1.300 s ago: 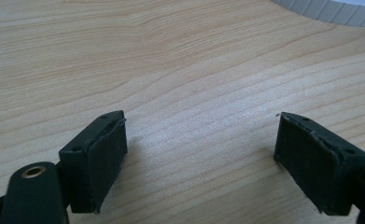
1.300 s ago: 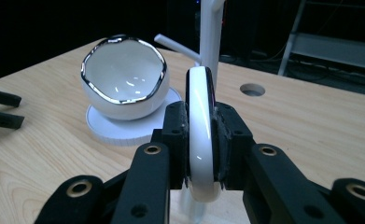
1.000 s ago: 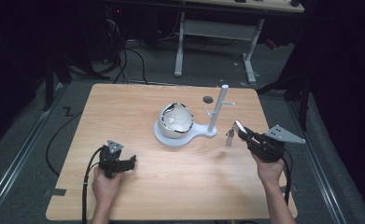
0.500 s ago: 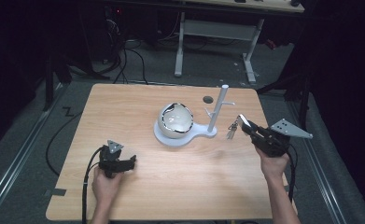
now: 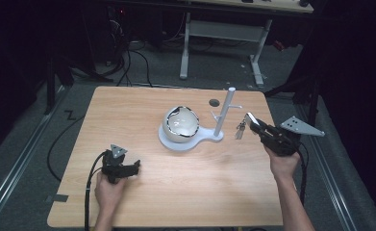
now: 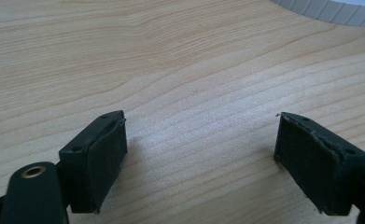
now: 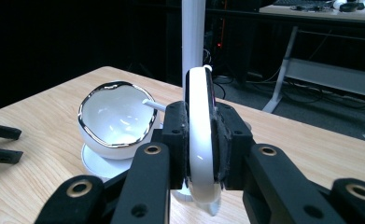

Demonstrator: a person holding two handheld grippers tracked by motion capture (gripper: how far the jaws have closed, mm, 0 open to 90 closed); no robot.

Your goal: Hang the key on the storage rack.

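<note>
With the right gripper clamped on a slim white oval tag whose dangling metal keys hang near the white pegged stand, a swing could snag a peg, while the left gripper rests wide open on the wooden table.

Two hand-held grippers, left and right, one white bowl, one white stand, one worktop.

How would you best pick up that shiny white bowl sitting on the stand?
Grip the bowl by its rim, coming down from above with one pad inside and one outside. Its body is round and wide, likely too broad to span, while the wavy silver-edged rim is thin and open upward. Approach from the left side, away from the white post.
</note>
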